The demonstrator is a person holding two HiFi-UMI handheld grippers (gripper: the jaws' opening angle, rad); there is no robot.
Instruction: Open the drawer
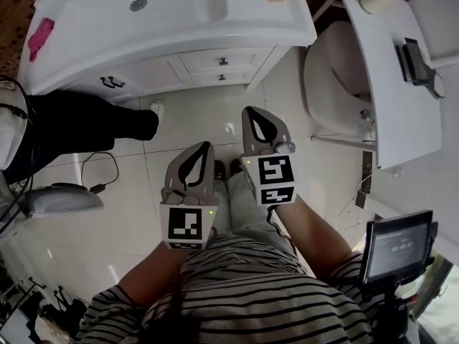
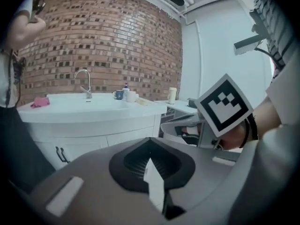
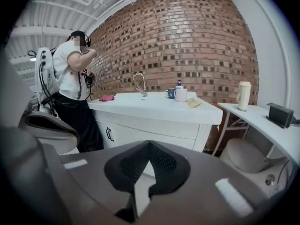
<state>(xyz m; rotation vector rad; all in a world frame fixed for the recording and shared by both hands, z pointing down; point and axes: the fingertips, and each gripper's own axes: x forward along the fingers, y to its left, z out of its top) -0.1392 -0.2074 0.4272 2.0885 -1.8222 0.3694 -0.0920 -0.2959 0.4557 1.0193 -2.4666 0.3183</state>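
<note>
White vanity (image 1: 86, 27) drawers (image 1: 224, 61) sit closed, ahead of both grippers and well apart from them. Both the left gripper (image 1: 206, 147) and the right gripper (image 1: 249, 113) have jaws together, empty. Screen text on the tablet (image 1: 398, 246) is too small to read

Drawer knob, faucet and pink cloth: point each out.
drawer knob (image 1: 223, 61), head view, centre of the upper knob.
faucet (image 3: 141, 84), right gripper view, upright stem.
pink cloth (image 1: 41, 38), head view, its middle.

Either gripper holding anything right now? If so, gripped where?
Nothing is held. The left gripper and right gripper both have their jaws together with nothing between them, short of the vanity drawers.
</note>
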